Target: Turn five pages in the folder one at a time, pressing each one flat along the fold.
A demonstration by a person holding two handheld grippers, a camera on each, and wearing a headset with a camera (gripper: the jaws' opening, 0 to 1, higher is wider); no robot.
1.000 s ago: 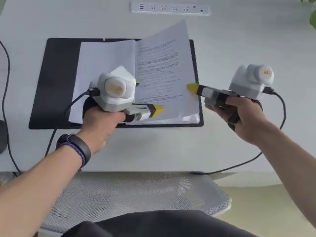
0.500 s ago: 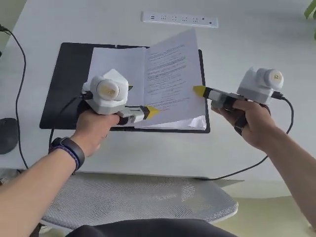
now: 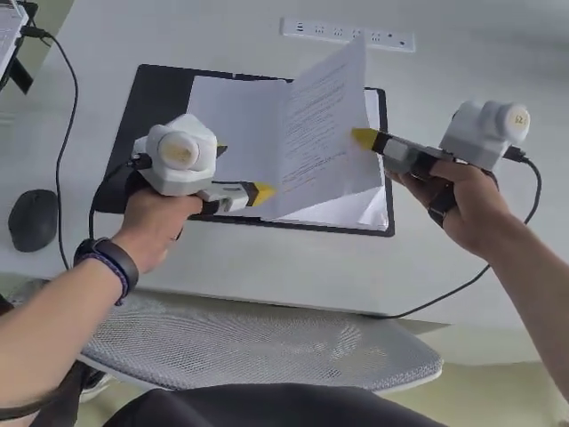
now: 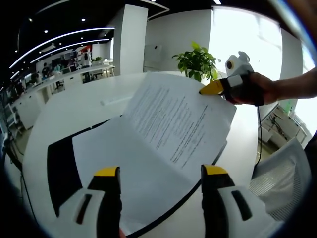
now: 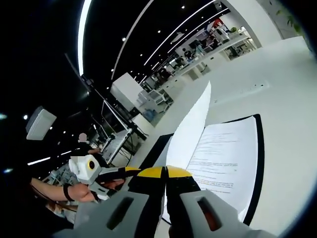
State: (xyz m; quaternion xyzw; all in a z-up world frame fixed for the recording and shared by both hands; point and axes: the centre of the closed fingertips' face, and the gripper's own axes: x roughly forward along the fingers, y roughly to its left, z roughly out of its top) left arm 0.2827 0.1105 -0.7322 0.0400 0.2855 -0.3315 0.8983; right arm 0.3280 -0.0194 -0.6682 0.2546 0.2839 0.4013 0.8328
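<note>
The right tongs [image 3: 363, 136] pinch a lifted page [image 3: 324, 133] above the open black folder [image 3: 160, 98], while the left tongs [image 3: 262, 192] hover spread beside it.

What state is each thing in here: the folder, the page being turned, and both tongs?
folder: open, lying flat on the table.
lifted page: raised, mid-turn, not yet pressed flat.
left tongs: open, empty, near the folder's front edge.
right tongs: shut on the lifted page's outer edge.
</note>
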